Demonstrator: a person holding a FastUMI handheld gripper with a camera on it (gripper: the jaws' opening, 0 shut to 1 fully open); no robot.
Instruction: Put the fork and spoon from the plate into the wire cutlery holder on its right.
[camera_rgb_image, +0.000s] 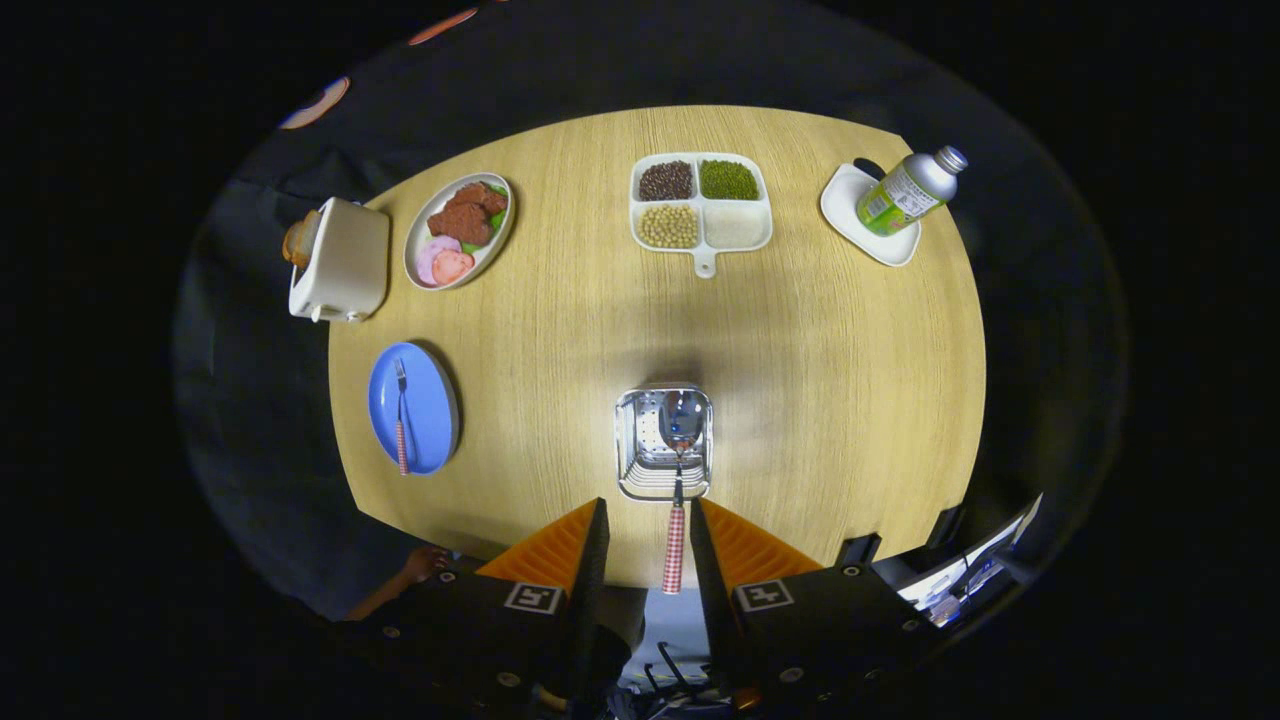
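Observation:
The wire cutlery holder (665, 443) stands on the round wooden table (820, 350), just ahead of my fingertips. A spoon (677, 470) with a red checked handle has its bowl down inside the holder. Its handle rises toward me between my fingers, close to the right finger (706, 550) and well apart from the left one. My gripper (647, 506) hovers above the holder and is open, with only the spoon handle in the gap. Far to the left of the holder lies a blue plate (432, 400) with the fork (400, 420) on it, which has the same red checked handle.
Beyond the holder sits a white four-part dish (702, 238) of beans and grains. A plate of meat (460, 230) and a white toaster (342, 262) are at the far left. A metal bottle (908, 192) lies on a white dish (850, 215) at the far right. A hand (420, 568) shows beside the left finger.

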